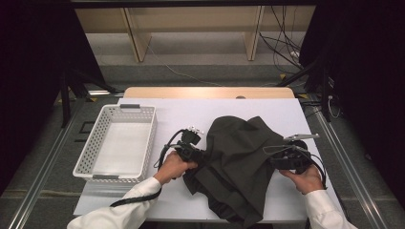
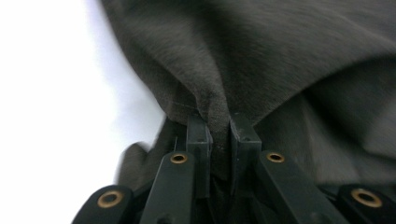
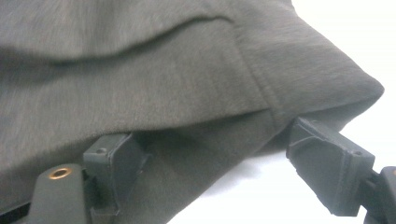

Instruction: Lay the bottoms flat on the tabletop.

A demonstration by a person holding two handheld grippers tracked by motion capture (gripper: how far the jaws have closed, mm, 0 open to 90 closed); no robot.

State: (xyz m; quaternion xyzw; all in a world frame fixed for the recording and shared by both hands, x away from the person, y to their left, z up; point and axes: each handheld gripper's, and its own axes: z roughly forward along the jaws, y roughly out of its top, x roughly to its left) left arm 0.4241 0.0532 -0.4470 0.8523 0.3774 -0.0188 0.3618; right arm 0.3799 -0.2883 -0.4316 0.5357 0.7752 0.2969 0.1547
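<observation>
**Dark grey-green woven fabric garment (image 1: 236,162): gathering for a fold**

Heaped on white counter (image 1: 191,114) between both tools. Left tool (image 2: 218,133): clamped on a pinched fold. Right tool (image 3: 233,154): jaws wide, cloth edge between, ungripped. Advice: close right on hem before lifting.

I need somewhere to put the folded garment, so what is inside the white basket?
The white basket beside the dark garment holds nothing on the bare pale floor that shows. Its near wall covers a thin strip of that floor.
</observation>
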